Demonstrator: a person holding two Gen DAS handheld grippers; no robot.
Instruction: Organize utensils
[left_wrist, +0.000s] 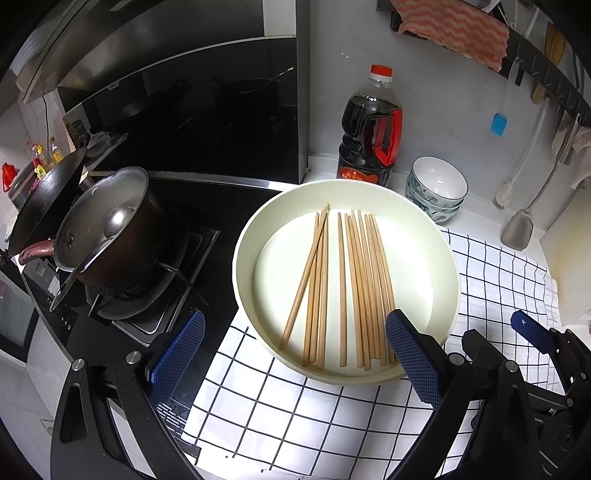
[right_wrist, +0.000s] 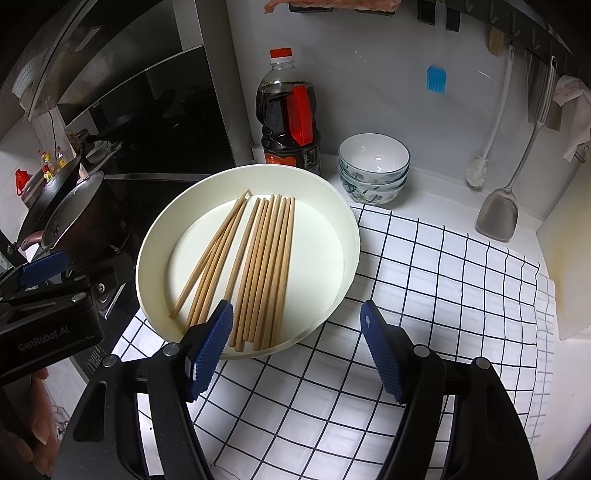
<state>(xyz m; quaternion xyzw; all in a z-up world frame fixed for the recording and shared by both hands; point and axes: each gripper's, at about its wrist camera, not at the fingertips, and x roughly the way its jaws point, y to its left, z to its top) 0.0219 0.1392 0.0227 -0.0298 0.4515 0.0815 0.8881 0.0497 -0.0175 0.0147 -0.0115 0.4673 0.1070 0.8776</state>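
Several wooden chopsticks (left_wrist: 354, 288) lie in a round white tray (left_wrist: 448, 258) on a checked cloth (left_wrist: 295, 417). In the right wrist view the chopsticks (right_wrist: 258, 266) lie in the same tray (right_wrist: 347, 225). My left gripper (left_wrist: 295, 339) is open and empty, hovering over the tray's near edge. My right gripper (right_wrist: 297, 332) is open and empty, just in front of the tray's near rim. The left gripper also shows in the right wrist view (right_wrist: 44, 269) at the far left. The right gripper's blue fingertip (left_wrist: 526, 328) shows in the left wrist view.
A dark sauce bottle (left_wrist: 369, 136) and stacked patterned bowls (left_wrist: 436, 188) stand behind the tray. A pot with a ladle (left_wrist: 107, 229) and a wok (left_wrist: 40, 203) sit on the stove at left. A metal spatula (right_wrist: 498, 214) and brush (right_wrist: 476, 170) hang at right. A white board (right_wrist: 569, 266) leans at far right.
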